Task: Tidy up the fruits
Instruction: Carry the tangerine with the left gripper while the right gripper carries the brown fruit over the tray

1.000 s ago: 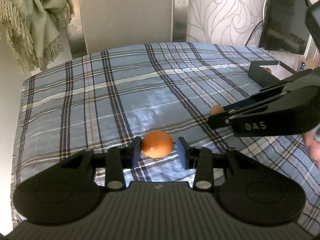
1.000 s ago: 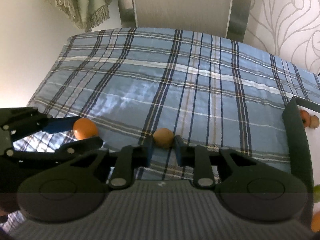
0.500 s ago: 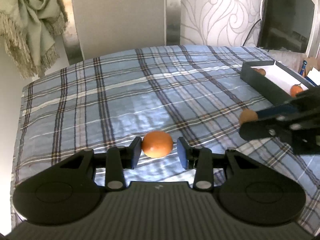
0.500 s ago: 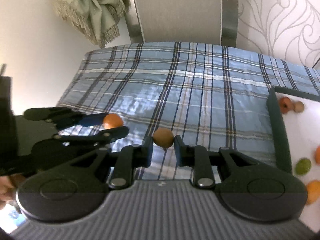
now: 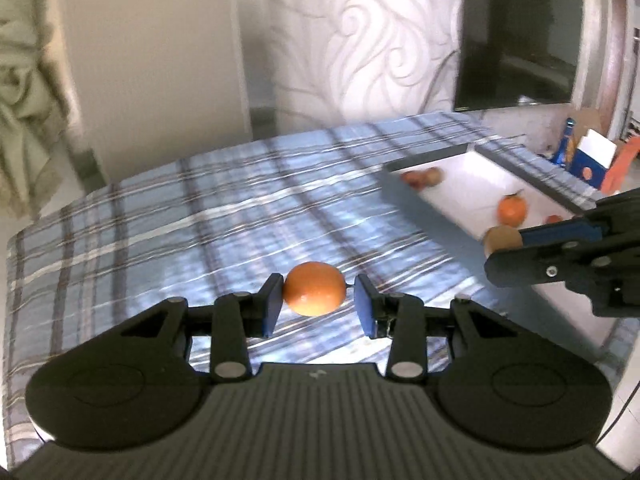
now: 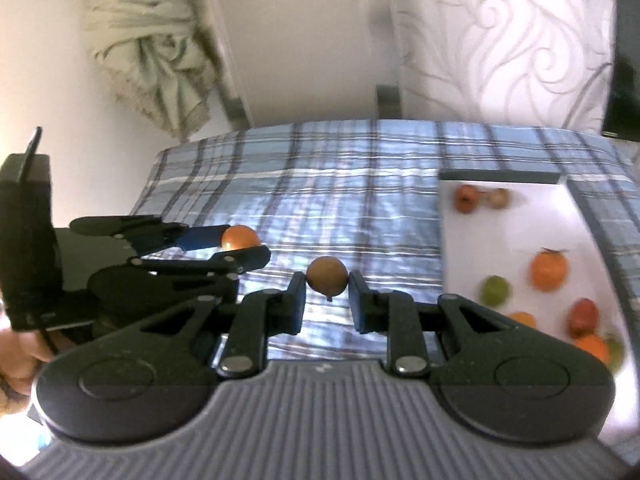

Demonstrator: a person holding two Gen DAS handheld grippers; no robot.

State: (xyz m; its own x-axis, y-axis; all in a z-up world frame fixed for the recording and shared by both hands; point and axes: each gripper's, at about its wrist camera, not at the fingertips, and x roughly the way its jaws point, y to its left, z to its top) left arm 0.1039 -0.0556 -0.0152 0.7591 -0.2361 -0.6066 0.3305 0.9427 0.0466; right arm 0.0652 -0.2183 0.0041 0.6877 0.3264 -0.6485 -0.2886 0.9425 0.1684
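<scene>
Left hand-held gripper (image 5: 316, 306): clamps orange fruit (image 5: 315, 288) above plaid table (image 5: 160, 220).
Right hand-held gripper (image 6: 327, 300): pinches brown fruit (image 6: 327, 275).
Tray (image 6: 500, 178): two o'clock, holding scattered fruit.
Tray wall (image 5: 424, 212): between left gripper and tray floor.

Orange (image 5: 314, 289): round, glossy, pinched between blue pads, held clear above the plaid cloth. Small brown fruit (image 6: 327, 275): round, dull, short stem pointing down, likewise pinched and lifted. Tray (image 6: 500, 177): white floor, dark rim, near the bench's right edge, holding scattered orange, red and green fruits; details blurred.
</scene>
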